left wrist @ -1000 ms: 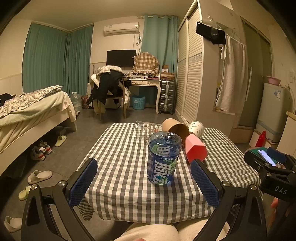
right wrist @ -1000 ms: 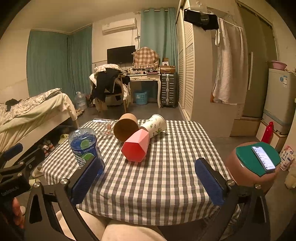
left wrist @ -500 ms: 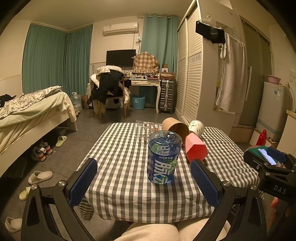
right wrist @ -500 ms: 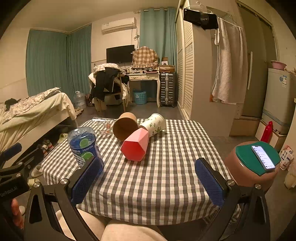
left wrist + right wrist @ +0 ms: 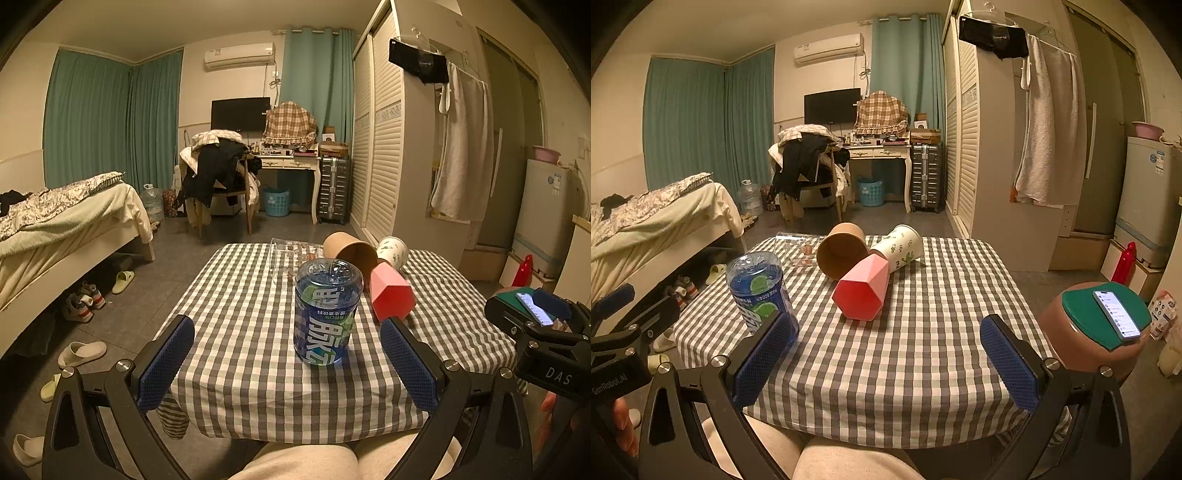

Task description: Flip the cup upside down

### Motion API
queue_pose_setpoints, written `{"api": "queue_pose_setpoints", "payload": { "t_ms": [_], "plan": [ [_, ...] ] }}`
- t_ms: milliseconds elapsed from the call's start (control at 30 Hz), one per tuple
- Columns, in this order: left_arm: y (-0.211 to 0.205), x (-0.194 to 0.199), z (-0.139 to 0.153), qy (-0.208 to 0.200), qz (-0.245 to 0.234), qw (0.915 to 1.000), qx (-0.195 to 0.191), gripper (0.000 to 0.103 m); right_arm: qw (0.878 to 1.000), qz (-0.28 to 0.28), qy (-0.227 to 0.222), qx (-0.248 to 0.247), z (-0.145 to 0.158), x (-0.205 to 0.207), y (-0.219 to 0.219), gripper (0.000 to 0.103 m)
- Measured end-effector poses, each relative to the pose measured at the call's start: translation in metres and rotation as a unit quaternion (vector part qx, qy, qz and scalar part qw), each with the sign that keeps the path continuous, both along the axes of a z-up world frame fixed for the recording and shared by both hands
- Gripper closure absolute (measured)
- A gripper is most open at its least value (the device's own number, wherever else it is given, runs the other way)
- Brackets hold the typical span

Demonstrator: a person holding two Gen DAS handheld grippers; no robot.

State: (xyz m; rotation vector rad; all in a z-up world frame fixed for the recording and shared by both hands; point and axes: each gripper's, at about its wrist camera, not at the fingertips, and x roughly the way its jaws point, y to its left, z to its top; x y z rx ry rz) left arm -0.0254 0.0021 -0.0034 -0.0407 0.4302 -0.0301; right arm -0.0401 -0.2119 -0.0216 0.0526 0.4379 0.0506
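Observation:
A blue plastic cup [image 5: 327,314] [image 5: 759,290] with a green and white label stands upside down near the front of the checked table [image 5: 251,332] [image 5: 923,350]. Behind it several cups lie on their sides: a pink faceted cup [image 5: 391,297] [image 5: 862,290], a brown paper cup [image 5: 351,254] [image 5: 842,253], a white patterned cup [image 5: 392,253] [image 5: 899,249] and a clear glass [image 5: 291,256] [image 5: 794,249]. My left gripper [image 5: 288,365] is open, short of the blue cup, empty. My right gripper [image 5: 886,365] is open and empty over the table's front.
A brown stool [image 5: 1093,332] with a green lid and a phone on it stands right of the table. A bed [image 5: 55,229] lies at the left with shoes beside it. The person's legs [image 5: 842,461] are under the front edge.
Both grippers have drifted only slightly; the cups have not moved and both grippers stay open.

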Motion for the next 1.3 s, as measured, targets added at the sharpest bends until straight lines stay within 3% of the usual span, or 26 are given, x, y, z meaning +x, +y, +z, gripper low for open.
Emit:
{"api": "queue_pose_setpoints", "payload": {
  "t_ms": [1300],
  "plan": [
    [0.017, -0.011, -0.006, 0.009, -0.002, 1.0000, 0.001, 0.000, 1.000, 0.000, 0.012, -0.004, -0.012, 0.004, 0.005, 0.000]
  ]
}}
